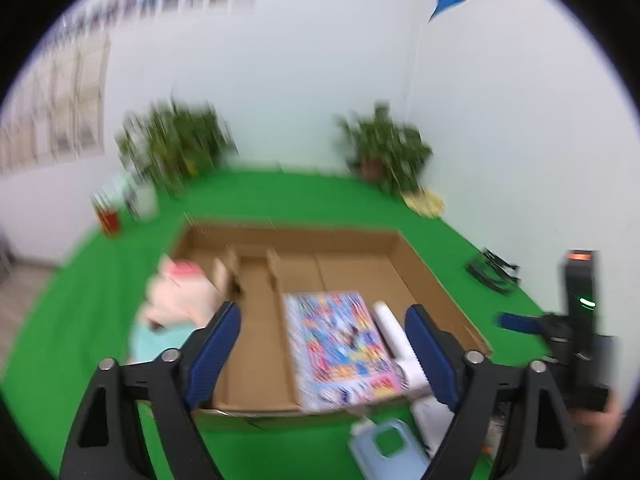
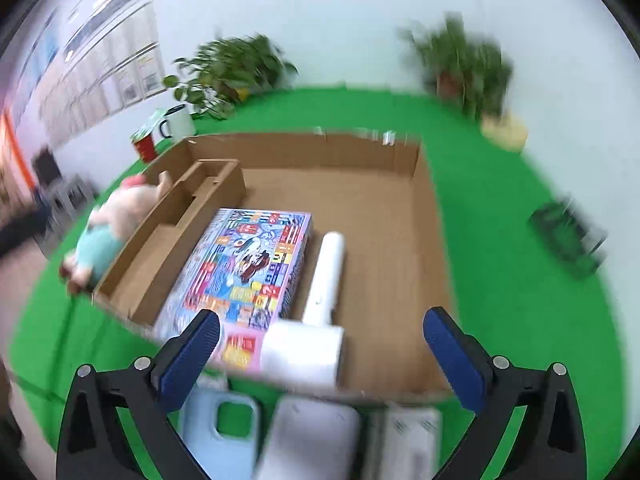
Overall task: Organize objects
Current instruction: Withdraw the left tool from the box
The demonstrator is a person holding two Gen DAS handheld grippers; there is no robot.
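A shallow cardboard box (image 2: 424, 208) with dividers lies on the green table; it also shows in the left wrist view (image 1: 420, 264). In it lie a colourful puzzle box (image 2: 244, 256) (image 1: 340, 340) and a white hair dryer (image 2: 320, 312) (image 1: 396, 336). A pink and teal plush toy (image 2: 108, 224) (image 1: 176, 300) lies against the box's left side. A light blue phone case (image 2: 220, 432) (image 1: 388, 452), a white case (image 2: 312, 440) and a white packet (image 2: 412, 436) lie before the box. My left gripper (image 1: 324, 344) and right gripper (image 2: 322, 340) hover open and empty over the box's near edge.
Two potted plants (image 2: 240, 68) (image 2: 464, 60) stand at the back. A white mug (image 2: 178, 122) and a red carton (image 2: 144, 142) stand back left. A dark green object (image 2: 568, 236) lies right of the box. A yellow item (image 2: 504, 130) lies by the right plant.
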